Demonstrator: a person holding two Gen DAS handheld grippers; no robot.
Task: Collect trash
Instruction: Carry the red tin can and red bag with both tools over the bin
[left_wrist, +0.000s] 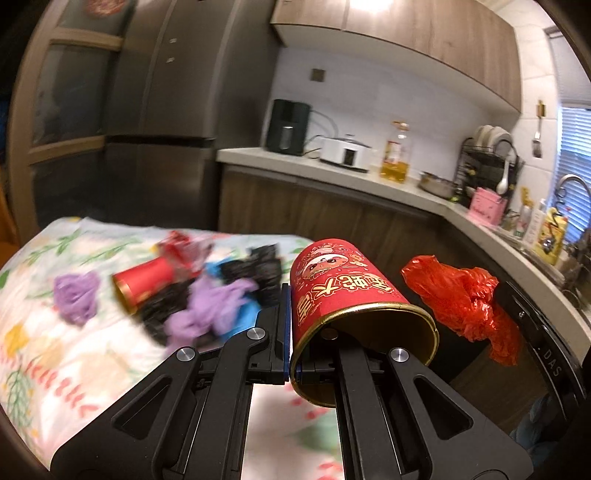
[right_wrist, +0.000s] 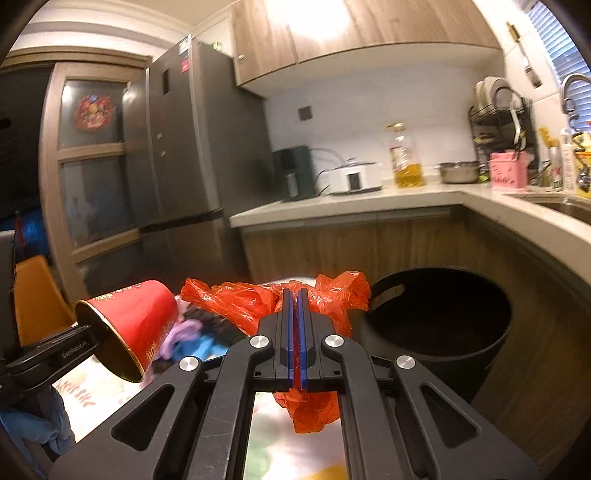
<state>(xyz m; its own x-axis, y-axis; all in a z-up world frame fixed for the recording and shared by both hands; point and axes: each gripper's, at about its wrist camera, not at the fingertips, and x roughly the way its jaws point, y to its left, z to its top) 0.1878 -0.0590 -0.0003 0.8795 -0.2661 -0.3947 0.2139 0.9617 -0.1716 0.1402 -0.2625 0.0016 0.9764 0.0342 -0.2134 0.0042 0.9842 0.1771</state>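
Observation:
My left gripper (left_wrist: 290, 295) is shut on the wall of a red paper cup (left_wrist: 343, 288) with a gold rim; one finger is inside the cup and one outside. The cup hangs tilted above the floral tablecloth (left_wrist: 44, 350), and it also shows in the right wrist view as the cup (right_wrist: 136, 321). My right gripper (right_wrist: 294, 295) is shut on a crumpled red plastic bag (right_wrist: 236, 302), which it holds in the air. The bag (left_wrist: 461, 299) hangs right of the cup. A black round bin (right_wrist: 384, 291) stands open just right of the bag.
On the table lies a pile of trash: a second red cup (left_wrist: 147, 280), purple wads (left_wrist: 75, 295), black bags (left_wrist: 258, 273), something blue (left_wrist: 243, 317). Behind are a fridge (right_wrist: 192, 147) and an L-shaped counter (right_wrist: 332, 206) with appliances, an oil bottle (right_wrist: 406, 158) and a dish rack (right_wrist: 498, 110).

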